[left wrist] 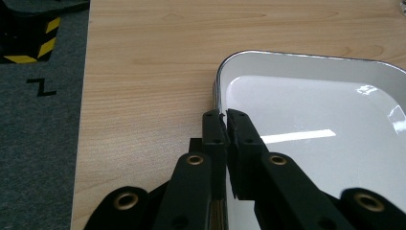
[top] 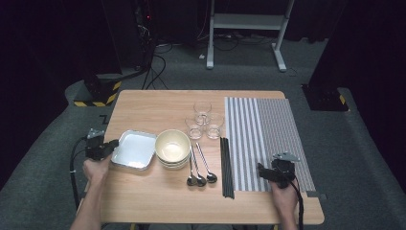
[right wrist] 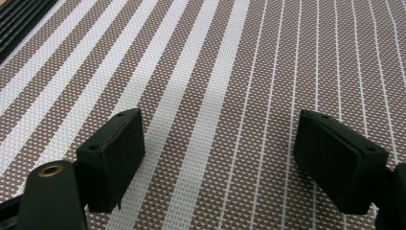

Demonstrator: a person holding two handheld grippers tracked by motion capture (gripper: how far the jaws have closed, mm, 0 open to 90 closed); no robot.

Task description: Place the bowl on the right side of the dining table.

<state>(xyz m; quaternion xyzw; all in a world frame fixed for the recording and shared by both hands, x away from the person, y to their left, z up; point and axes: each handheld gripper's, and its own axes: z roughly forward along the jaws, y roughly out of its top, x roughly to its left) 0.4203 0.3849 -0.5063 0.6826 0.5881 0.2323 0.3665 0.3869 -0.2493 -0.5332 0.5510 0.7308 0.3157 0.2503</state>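
My left gripper [left wrist: 226, 120] has its jaws pinching the rim of the white square tray [left wrist: 306, 110], one jaw outside the wall and one inside, at the tray's left side. The tray lies flat on the wooden bench [top: 158, 201], near the left edge, and in the high view my left gripper [top: 113, 144] comes to it from over that edge. Just beside the tray, on its right, stands a stack of cream bowls [top: 173, 147], touching or almost touching it; I cannot tell which. Then come three metal spoons [top: 200, 168] lying side by side, three small clear glasses [top: 204, 120] behind them, and a bundle of black chopsticks [top: 226, 166] along the edge of a striped brown and white placemat [top: 268, 129].

My right gripper [right wrist: 218, 158] hovers low over this placemat at its near corner, its jaws spread wide with nothing between them; in the high view it [top: 263, 172] is well apart from the tray.

The front strip of the bench and its far left part are bare wood. Around the bench is grey carpet floor [top: 43, 158]; behind stand a white frame [top: 249, 28], cables, and a base with yellow-black stripes [top: 98, 91] in a dark room.
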